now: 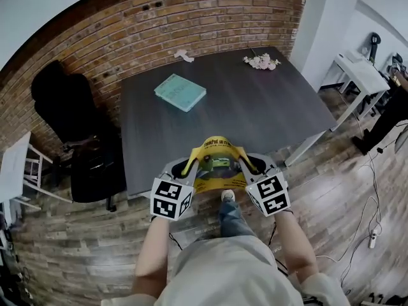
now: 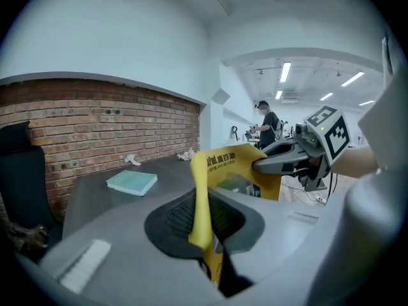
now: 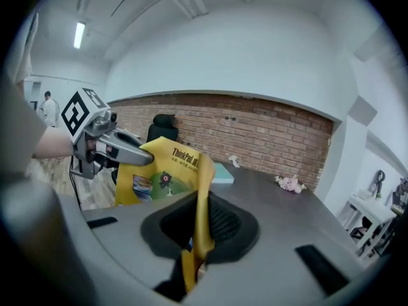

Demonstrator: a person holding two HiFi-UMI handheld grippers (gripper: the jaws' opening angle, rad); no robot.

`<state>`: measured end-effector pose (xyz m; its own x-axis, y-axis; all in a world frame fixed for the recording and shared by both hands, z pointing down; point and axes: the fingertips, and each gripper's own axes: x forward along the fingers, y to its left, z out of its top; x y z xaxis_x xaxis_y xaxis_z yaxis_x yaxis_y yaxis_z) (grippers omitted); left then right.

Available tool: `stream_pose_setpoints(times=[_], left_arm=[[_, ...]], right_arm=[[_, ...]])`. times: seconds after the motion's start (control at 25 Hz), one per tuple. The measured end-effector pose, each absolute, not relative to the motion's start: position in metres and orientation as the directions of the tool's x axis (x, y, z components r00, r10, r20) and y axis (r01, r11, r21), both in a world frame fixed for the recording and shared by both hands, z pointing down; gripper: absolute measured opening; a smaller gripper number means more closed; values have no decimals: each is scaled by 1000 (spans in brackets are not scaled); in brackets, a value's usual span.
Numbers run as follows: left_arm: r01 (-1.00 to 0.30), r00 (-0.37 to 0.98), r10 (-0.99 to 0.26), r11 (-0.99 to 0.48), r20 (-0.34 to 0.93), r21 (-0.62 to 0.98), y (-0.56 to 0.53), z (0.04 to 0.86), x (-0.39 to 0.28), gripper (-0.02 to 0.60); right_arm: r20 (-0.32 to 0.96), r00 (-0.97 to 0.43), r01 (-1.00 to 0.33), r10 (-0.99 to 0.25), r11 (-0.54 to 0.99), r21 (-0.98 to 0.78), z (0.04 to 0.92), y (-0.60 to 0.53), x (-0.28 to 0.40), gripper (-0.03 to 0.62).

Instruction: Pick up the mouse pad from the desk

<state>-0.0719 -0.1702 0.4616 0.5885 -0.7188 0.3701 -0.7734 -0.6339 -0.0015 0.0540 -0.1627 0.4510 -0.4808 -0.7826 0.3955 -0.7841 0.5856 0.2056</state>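
Observation:
The yellow mouse pad [image 1: 218,164] with printed pictures hangs in the air at the near edge of the dark grey desk [image 1: 223,107], bowed upward between my two grippers. My left gripper [image 1: 189,169] is shut on its left edge, and the pad [image 2: 205,196] runs straight through those jaws in the left gripper view. My right gripper [image 1: 250,168] is shut on the opposite edge; the pad [image 3: 199,203] is pinched edge-on between its jaws in the right gripper view. Each gripper shows in the other's view, the right gripper [image 2: 258,166] and the left gripper [image 3: 148,157] both biting the pad.
A teal book [image 1: 180,92] lies on the desk's left part. A crumpled white scrap [image 1: 183,55] and a pink flower bunch [image 1: 262,61] sit at the far edge by the brick wall. A black office chair [image 1: 76,132] stands left of the desk. A white table [image 1: 360,75] stands right.

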Motion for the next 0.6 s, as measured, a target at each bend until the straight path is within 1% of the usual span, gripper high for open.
stream_pose_setpoints(times=[0.24,0.6], left_arm=[[-785,580,-738,-619,344,-5,-115,446,-82,28],[-796,581,-764,-605,280,1,-67,417,-92,28]], right_arm=[[357,-481,-802,-801,566,188,435,-106,49,23],[295,-497,-811,-816,557,178,408,-55,43,23]])
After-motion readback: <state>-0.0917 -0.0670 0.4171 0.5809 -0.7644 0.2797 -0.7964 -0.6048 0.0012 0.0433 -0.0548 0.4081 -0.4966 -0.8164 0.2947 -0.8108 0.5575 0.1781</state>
